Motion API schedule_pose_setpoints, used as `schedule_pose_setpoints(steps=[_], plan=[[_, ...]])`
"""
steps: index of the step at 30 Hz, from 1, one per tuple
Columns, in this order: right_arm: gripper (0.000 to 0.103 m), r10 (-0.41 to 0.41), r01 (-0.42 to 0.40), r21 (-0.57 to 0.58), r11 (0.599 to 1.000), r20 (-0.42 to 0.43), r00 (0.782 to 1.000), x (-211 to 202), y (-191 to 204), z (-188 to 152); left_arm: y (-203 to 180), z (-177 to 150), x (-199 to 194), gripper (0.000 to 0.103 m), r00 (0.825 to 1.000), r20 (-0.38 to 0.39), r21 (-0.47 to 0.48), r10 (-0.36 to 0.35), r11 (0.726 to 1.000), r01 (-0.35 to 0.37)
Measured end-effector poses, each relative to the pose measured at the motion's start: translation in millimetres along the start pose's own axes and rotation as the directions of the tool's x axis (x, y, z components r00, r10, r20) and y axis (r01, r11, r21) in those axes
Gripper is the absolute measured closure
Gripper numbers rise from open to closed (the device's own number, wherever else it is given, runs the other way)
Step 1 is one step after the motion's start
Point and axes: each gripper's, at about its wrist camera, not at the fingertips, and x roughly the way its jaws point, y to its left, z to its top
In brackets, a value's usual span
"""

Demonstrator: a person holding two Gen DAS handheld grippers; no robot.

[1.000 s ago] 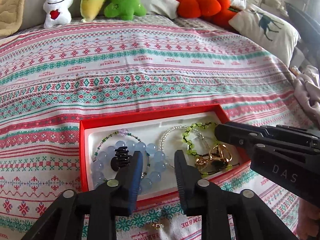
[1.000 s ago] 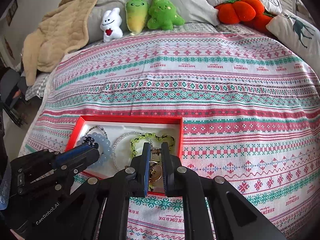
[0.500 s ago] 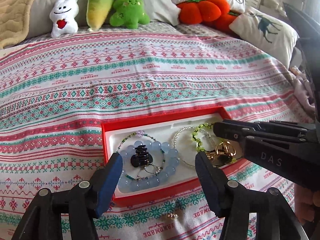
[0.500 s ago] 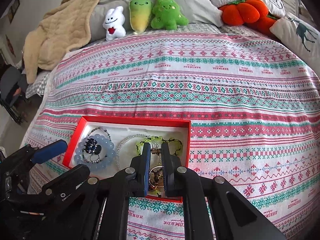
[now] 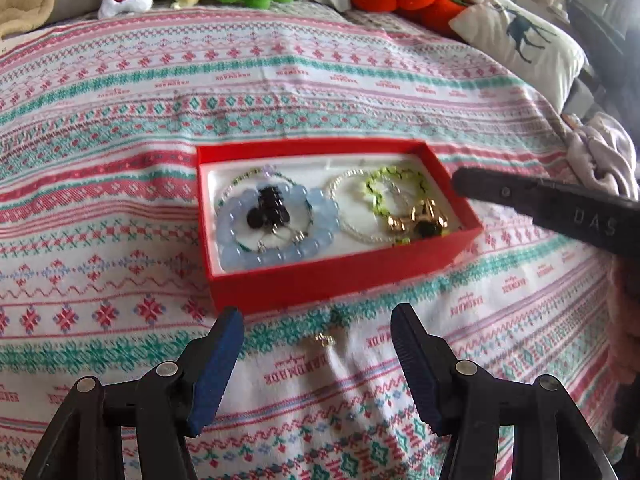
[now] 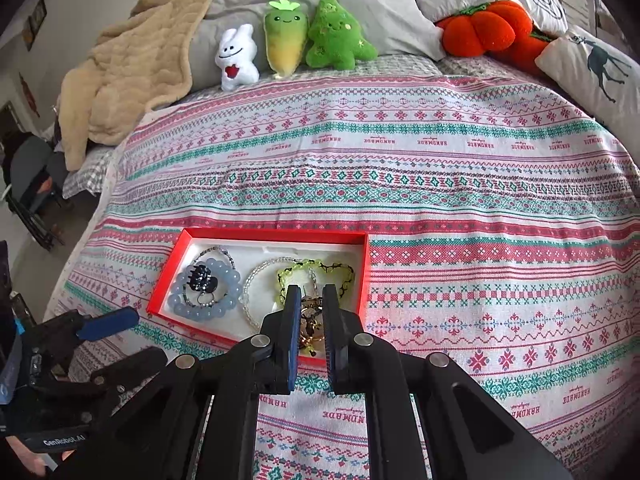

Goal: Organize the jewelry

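A red jewelry box (image 5: 340,280) (image 6: 366,264) lies on the patterned bedspread. In it are a pale blue bead bracelet (image 5: 320,236) (image 6: 180,304) with a black hair claw (image 5: 268,210) (image 6: 202,280) inside it, a clear bead bracelet (image 5: 340,184), a green bead bracelet (image 5: 372,196) (image 6: 298,270) and a gold piece (image 5: 416,216) (image 6: 310,316). A small gold piece (image 5: 323,340) lies on the bedspread in front of the box. My left gripper (image 5: 318,332) is open and empty above it. My right gripper (image 6: 310,292) is nearly closed, with a narrow gap, over the box's right end, holding nothing.
Plush toys (image 6: 284,40), an orange pumpkin cushion (image 6: 480,28) and pillows (image 6: 592,68) line the far side of the bed. A beige blanket (image 6: 128,68) lies at the back left. A chair (image 6: 28,176) stands on the floor to the left.
My left gripper let go of the black hair claw in the box, opened wide and pulled back toward the near side of the box. The right gripper drew back slightly.
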Motion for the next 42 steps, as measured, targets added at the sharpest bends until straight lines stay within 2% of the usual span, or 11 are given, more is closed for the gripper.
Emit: schedule_pose_setpoints(steps=[3, 5, 10, 12, 15, 19, 26, 30, 36, 42], plan=[[0.092, 0.009, -0.009, -0.006, 1.0, -0.013, 1.0, -1, 1, -4, -5, -12, 17, 0.045, 0.999, -0.045, 0.013, 0.002, 1.0, -0.002], [0.092, 0.019, -0.02, -0.007, 1.0, -0.021, 1.0, -3, 1, -6, -7, -15, 29, 0.052, 0.998, -0.069, 0.006, 0.007, 1.0, -0.007], [0.092, 0.061, -0.06, 0.018, 0.998, -0.035, 0.998, -7, -5, -8, -11, -20, 52, 0.056, 0.995, -0.095, 0.015, 0.036, 0.999, -0.035], [0.092, 0.081, -0.079, 0.04, 0.996, -0.05, 0.995, -5, -9, -10, -13, -21, 54, 0.06, 0.995, -0.076, 0.033, 0.057, 0.998, -0.055], [0.092, 0.09, -0.086, 0.059, 0.995, -0.067, 0.994, -3, -13, -12, -16, -22, 55, 0.072, 0.995, -0.061, 0.053, 0.083, 0.995, -0.08], [0.092, 0.086, -0.082, 0.055, 0.995, -0.074, 0.994, -2, -13, -13, -17, -22, 55, 0.097, 0.993, -0.047, 0.066, 0.107, 0.992, -0.104], [0.092, 0.085, -0.082, 0.05, 0.995, -0.064, 0.994, -5, -12, -10, -19, -18, 39, 0.098, 0.994, -0.022, 0.078, 0.105, 0.992, -0.103], [0.092, 0.085, -0.083, 0.051, 0.995, -0.052, 0.995, -8, -12, -6, -27, -8, 17, 0.098, 0.996, 0.033, 0.103, 0.082, 0.991, -0.085], [0.092, 0.084, -0.082, 0.049, 0.995, -0.036, 0.996, -4, -9, -1, -31, 22, -10, 0.097, 0.99, 0.127, 0.098, 0.065, 0.992, -0.077], [0.092, 0.081, -0.08, 0.033, 0.996, -0.028, 0.996, 5, -2, 4, -30, 42, -1, 0.097, 0.987, 0.151, 0.08, 0.06, 0.994, -0.072]])
